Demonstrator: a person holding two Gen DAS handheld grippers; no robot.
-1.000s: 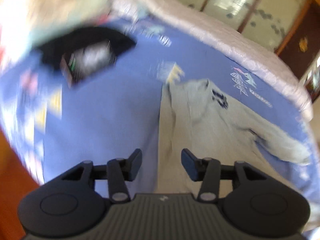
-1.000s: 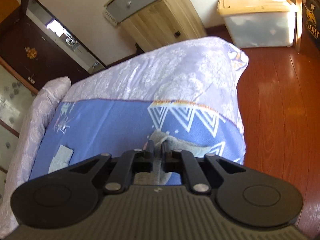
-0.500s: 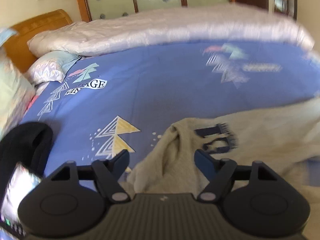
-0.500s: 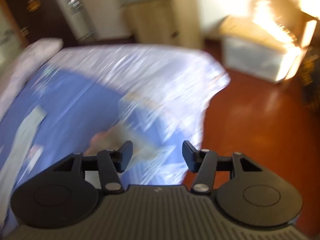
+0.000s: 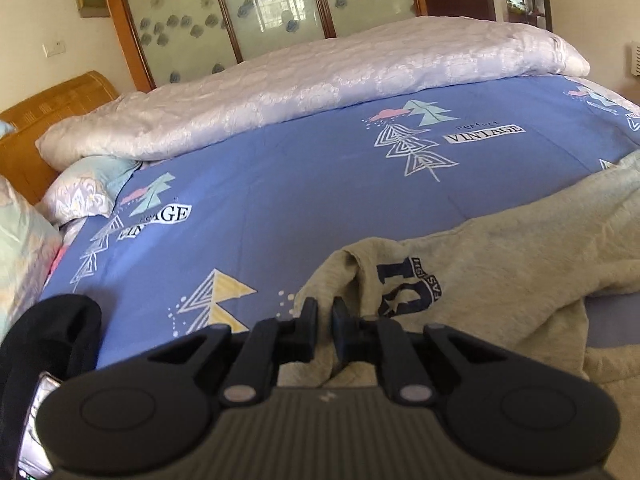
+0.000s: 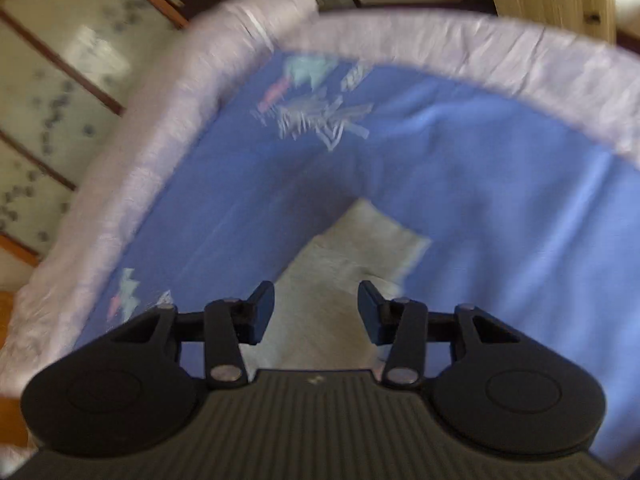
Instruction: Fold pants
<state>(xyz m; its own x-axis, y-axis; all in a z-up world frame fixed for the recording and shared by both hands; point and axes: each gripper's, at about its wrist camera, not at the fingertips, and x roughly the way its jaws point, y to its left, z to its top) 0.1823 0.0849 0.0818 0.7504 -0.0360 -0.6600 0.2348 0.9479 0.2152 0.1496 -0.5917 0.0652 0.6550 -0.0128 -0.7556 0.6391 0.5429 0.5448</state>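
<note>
Blue printed bedsheet (image 5: 304, 184), white quilt (image 5: 320, 80) behind, wooden headboard (image 5: 48, 104) (left), frosted glass panels (image 5: 264, 4).

Two matching black handheld grippers, pretty chunky looking

Both the left gripper (image 5: 324, 330) and the right gripper (image 6: 316, 312) are matte black plastic all over. Each has a ribbed, grooved body in the middle with a tiny pale logo mark near its front edge, and a big round housing on either side with a circular disc outline pressed into it. Angled link bars run forward to two flat rectangular fingers (image 6: 262, 312), with a silver screw head at each pivot. No cables showing, no sleeves or hands in shot.
</note>
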